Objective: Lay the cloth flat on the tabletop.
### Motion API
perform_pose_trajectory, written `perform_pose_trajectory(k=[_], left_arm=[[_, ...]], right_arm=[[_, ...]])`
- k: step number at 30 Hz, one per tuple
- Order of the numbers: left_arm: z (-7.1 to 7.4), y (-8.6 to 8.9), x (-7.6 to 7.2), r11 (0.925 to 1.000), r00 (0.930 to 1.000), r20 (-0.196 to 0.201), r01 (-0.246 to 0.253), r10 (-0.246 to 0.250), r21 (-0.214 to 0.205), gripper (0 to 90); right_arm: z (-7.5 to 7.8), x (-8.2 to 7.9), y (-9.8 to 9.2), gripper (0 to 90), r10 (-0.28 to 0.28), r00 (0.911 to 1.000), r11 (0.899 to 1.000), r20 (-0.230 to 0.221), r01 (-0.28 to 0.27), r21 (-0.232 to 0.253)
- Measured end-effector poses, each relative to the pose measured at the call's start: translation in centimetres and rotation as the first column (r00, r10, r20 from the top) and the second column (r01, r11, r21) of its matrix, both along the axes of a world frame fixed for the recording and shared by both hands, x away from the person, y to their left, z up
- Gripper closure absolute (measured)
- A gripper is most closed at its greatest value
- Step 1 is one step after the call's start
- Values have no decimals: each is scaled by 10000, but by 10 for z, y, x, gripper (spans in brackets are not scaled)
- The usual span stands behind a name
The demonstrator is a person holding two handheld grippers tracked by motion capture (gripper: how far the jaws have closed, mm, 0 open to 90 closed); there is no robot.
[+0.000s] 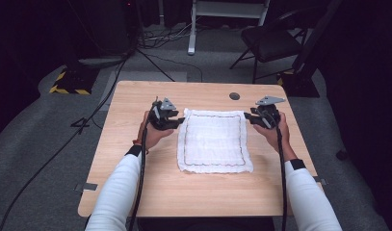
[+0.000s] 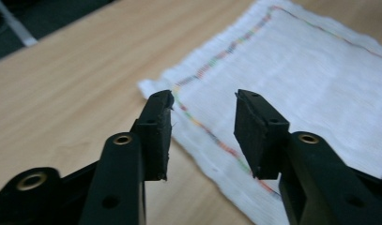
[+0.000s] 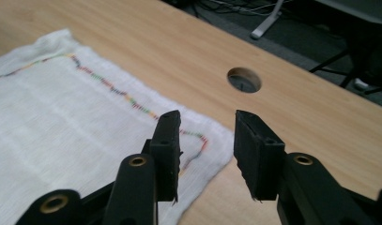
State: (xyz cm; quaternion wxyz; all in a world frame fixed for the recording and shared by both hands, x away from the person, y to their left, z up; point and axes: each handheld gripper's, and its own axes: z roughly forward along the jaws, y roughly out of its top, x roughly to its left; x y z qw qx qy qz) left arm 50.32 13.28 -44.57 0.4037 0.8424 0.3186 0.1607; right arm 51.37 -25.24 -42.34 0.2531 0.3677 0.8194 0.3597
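high view: cloth (image 1: 214, 140) flat mid-table, left gripper (image 1: 176, 121) and right gripper (image 1: 249, 118) at far corners, jaws part open, nothing held. risk: pads pinch fringe only, corner slips; uneven pull skews or bunches cloth.

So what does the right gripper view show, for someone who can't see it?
The right gripper, jaws open with nothing between them, hovers over a corner of a white cloth edged with rainbow stitching. The cloth lies flat on a wooden table, near a round hole.
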Motion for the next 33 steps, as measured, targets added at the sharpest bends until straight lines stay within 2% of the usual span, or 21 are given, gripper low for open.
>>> perform_pose_trajectory(k=[1,3,4,5,6,8,11,14,16,18,19,20,21,23,24,25,26,28,29,32,33], left_arm=[[-5,-6,-8,9988,9993,-154,348,-342,345,507],[-9,-11,-17,9952,9963,-347,805,-786,559,454],[-9,-11,-17,9952,9963,-347,805,-786,559,424],[-12,-14,-27,9917,9927,-516,1122,-1090,635,399],[-12,-14,-27,9917,9927,-516,1122,-1090,635,382],[-14,-18,-37,9860,9891,-628,1386,-1332,923,333],[-17,-20,-54,9796,9840,-742,1692,-1617,1087,291],[-18,-18,-57,9801,9857,-704,1604,-1529,1171,280],[-21,-14,-55,9857,9891,-782,1323,-1245,1043,253],[-28,-7,-47,9892,9949,-727,790,-703,1238,253],[-28,-7,-47,9892,9949,-727,790,-703,1238,254],[-31,-1,-41,9923,9962,-818,391,-295,1174,254],[-31,-1,-41,9923,9962,-818,391,-295,1174,254],[-32,5,-36,9937,9967,-812,131,-40,1115,254],[-32,7,-35,9943,9970,-765,19,62,1064,254],[-32,11,-32,9954,9978,-563,-307,359,902,256],[-32,11,-32,9954,9978,-563,-307,359,902,259],[-32,11,-31,9932,9984,-331,-421,459,1083,263],[-32,10,-30,9927,9984,-326,-433,472,1127,263],[-31,11,-20,9949,9962,-584,-594,642,816,260],[-31,11,-20,9949,9962,-584,-594,642,816,259]], right_arm=[[-4,-5,0,589,198,9998,9997,-65,-198,-136],[-12,-15,-3,581,628,9975,9977,-322,-635,-231],[-12,-15,-3,581,628,9975,9977,-322,-635,-231],[-20,-25,-8,563,962,9937,9949,-579,-977,-239],[-20,-25,-8,563,962,9937,9949,-579,-977,-239],[-31,-40,-13,550,1464,9851,9890,-897,-1478,-86],[-34,-53,-12,529,1823,9780,9832,-1018,-1826,70],[-32,-62,-5,521,2239,9697,9745,-975,-2213,372],[-30,-77,18,506,2961,9512,9550,-862,-2936,414],[-30,-87,40,501,3514,9329,9361,-784,-3489,442],[-30,-87,40,501,3514,9329,9361,-784,-3489,442],[-32,-96,64,501,4121,9079,9111,-767,-4095,482],[-32,-96,64,501,4121,9079,9111,-767,-4095,482],[-35,-105,90,502,4730,8770,8811,-846,-4701,525],[-39,-114,114,502,5274,8448,8495,-904,-5261,400],[-41,-118,126,504,5495,8304,8351,-921,-5491,319],[-41,-118,126,504,5495,8304,8351,-921,-5491,319],[-48,-125,152,512,5976,7962,8009,-944,-5984,229],[-48,-125,152,512,5976,7962,8009,-944,-5984,229],[-57,-128,175,530,6164,7796,7845,-1109,-6201,14],[-58,-129,180,540,6173,7782,7834,-1156,-6215,-6]])
